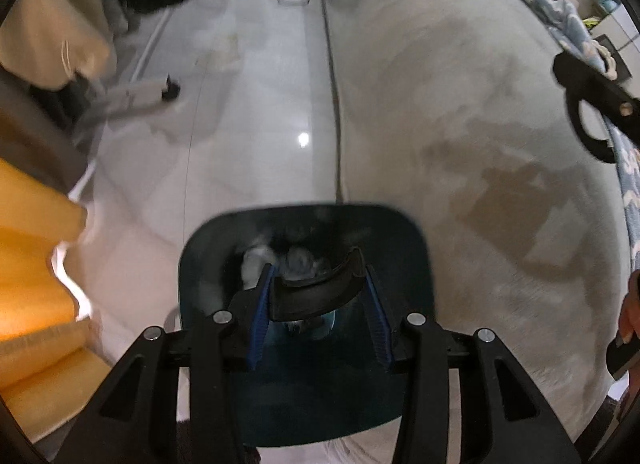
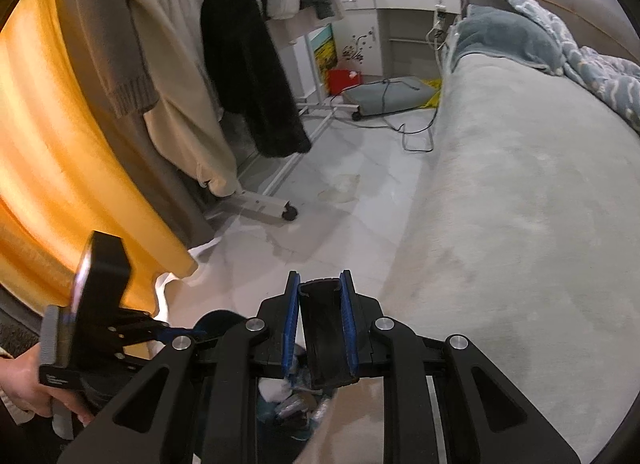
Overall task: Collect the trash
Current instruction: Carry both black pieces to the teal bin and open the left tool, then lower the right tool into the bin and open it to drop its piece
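So the left gripper is clamped on a curved black plastic piece and hangs nose-down right over the dark teal trash bin, probably lined up so it can just let go and drop the thing in. The bin already has crumpled wrappers and pale wads at the bottom.

The right gripper has its jaws nearly closed around a flat black strip, held up and aimed out over the room, with the bin's contents showing just under its fingers. Looks like it's waiting its turn.

The room is a bedroom: glossy pale tile floor, the bin sitting right beside a bed with a grey fleece cover, orange curtain on the left, and coats hanging off a wheeled rack.
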### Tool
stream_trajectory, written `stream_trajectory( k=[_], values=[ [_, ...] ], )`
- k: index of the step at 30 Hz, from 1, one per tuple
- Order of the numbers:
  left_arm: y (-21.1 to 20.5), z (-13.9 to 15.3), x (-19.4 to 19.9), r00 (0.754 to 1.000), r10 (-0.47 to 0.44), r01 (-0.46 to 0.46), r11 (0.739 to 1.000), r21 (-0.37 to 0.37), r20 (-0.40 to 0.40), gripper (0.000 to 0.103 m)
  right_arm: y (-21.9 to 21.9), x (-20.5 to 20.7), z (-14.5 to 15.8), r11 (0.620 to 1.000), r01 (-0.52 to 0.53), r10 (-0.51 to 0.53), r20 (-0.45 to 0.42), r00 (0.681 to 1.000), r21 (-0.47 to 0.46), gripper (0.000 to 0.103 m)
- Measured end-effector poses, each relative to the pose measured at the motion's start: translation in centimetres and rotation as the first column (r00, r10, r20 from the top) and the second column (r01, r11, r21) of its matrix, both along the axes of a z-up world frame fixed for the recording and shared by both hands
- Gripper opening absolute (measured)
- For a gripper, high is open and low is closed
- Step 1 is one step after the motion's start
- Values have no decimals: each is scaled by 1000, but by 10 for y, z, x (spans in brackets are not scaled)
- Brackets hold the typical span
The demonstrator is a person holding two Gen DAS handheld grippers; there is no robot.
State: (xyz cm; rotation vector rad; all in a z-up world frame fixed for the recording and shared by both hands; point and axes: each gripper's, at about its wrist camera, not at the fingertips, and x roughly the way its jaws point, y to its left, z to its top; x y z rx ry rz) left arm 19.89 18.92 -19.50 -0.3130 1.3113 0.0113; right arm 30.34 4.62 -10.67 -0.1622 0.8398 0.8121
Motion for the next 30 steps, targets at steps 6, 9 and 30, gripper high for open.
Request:
stream_trajectory(
  k=[6,9,30],
  values=[
    [2,-21,-8,996,-22,26,999,36,-88,47,15,-7,-6,999,-37,37,-8,999,-13,20],
    [3,-29,-11,992,-29,33,999,33,-124,50,19,-9,-9,999,-49,49,-22,999,-16,20],
    [36,11,-15,998,65,-64,996,64,-8,66,44,-20,-45,987,-103,92,-97,991,-123,20]
  ],
)
